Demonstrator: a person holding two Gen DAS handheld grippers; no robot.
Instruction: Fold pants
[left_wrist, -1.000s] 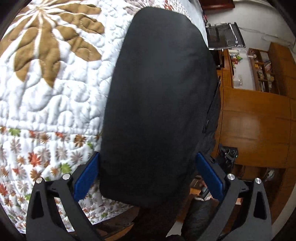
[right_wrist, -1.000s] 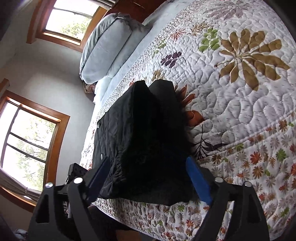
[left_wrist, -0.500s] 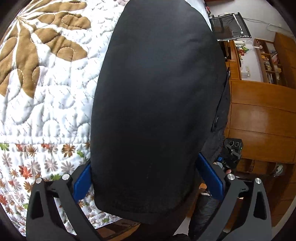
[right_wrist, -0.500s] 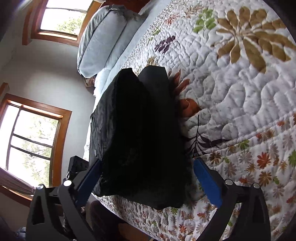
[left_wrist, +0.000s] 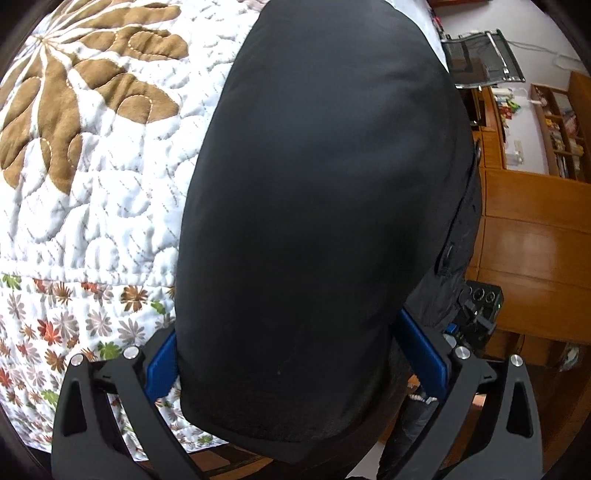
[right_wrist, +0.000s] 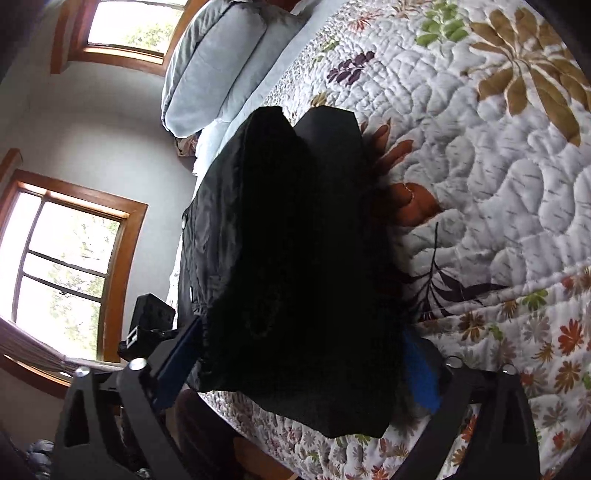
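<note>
Both claws are around the same black pants (left_wrist: 317, 221), which lie folded on the quilt (left_wrist: 103, 206) at the near edge of the bed. Left claw (left_wrist: 295, 354): its blue pads (left_wrist: 421, 358) stand wide apart, one on each side of the near end of the bundle, and the cloth fills the gap between them. Whether the pads really press on the cloth I cannot tell, because the fabric covers their inner faces. Right claw (right_wrist: 295, 354): its jaws are also wide and are closing a little at this moment, with the other end of the pants (right_wrist: 295, 258) between them; the pads do not seem to squeeze it yet.

I judge that the folding is nearly done. The near end of the bundle hangs a bit over the edge of the bed, so a careless push or a weak hold could let it slide to the floor. Also, if one claw catches only the top layer, lifting could open the fold again.

Much is hard to read. In the right wrist view the pants are almost pure black, and the layers cannot be counted; only a few snaps (right_wrist: 184, 220) on the side are clear. Some fingers of a hand (right_wrist: 402, 184) show from behind the cloth, resting on the quilt, but the rest is hidden. Pillows (right_wrist: 218, 66) lie at the far end.
</note>
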